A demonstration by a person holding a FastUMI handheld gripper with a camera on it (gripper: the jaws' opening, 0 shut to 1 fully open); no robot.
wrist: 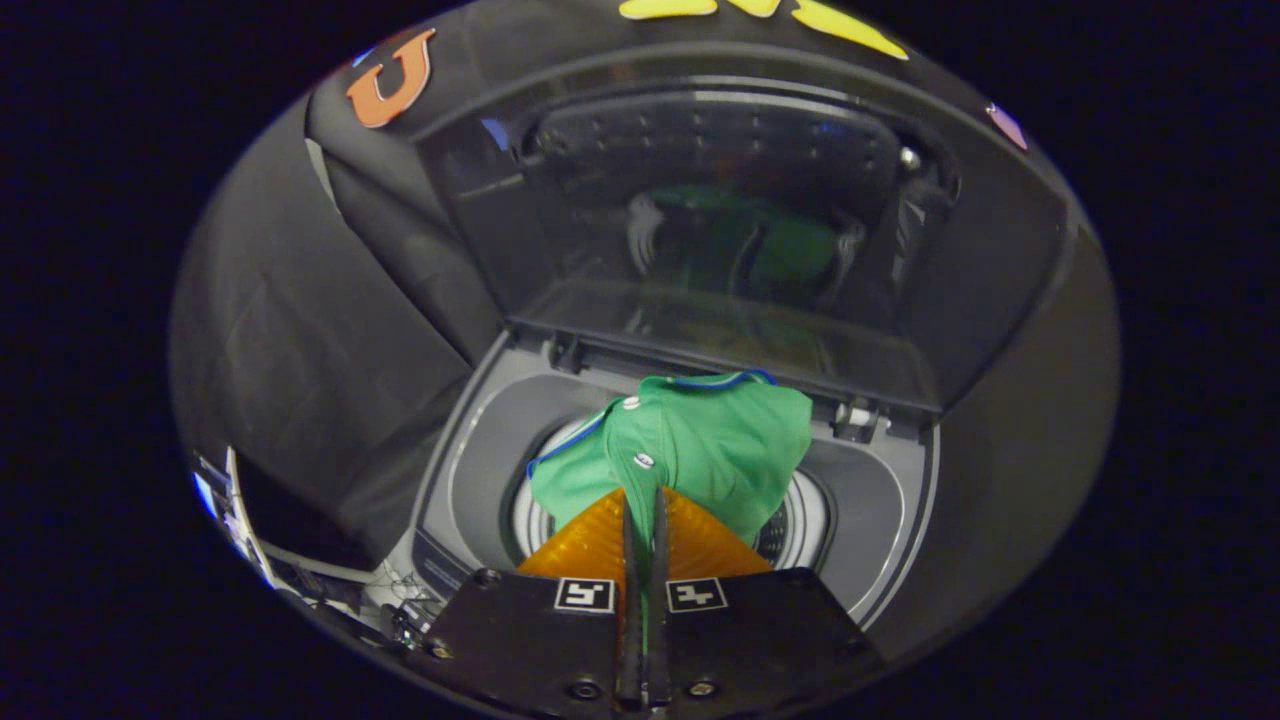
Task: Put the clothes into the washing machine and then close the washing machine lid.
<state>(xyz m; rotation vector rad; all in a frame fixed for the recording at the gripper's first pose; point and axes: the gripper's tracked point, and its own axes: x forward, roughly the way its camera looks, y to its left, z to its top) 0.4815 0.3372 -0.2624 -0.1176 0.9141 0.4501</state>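
The claw [645,500] is pressed together on a fold of the green shirt [700,450], both fingers [590,545] pinching the cloth so that the garment hangs bunched just ahead of the tips. The shirt, with its blue-trimmed collar and snap buttons, hangs directly over the round drum opening [800,530] of the top-loading washing machine [470,470], and the lid [740,230] stands propped open behind it, its glass catching a faint green reflection. The step in hand appears to be lowering the shirt into the drum. To do it well, the claw should probably go straight down over the centre of the opening until most of the cloth is below the rim, and only then spread, so that no sleeve or hem drapes over the edge where it would stop the lid seating. How deep the shirt already reaches cannot be told, since the fingers hide its lower part. The lid still has to be brought down afterwards.
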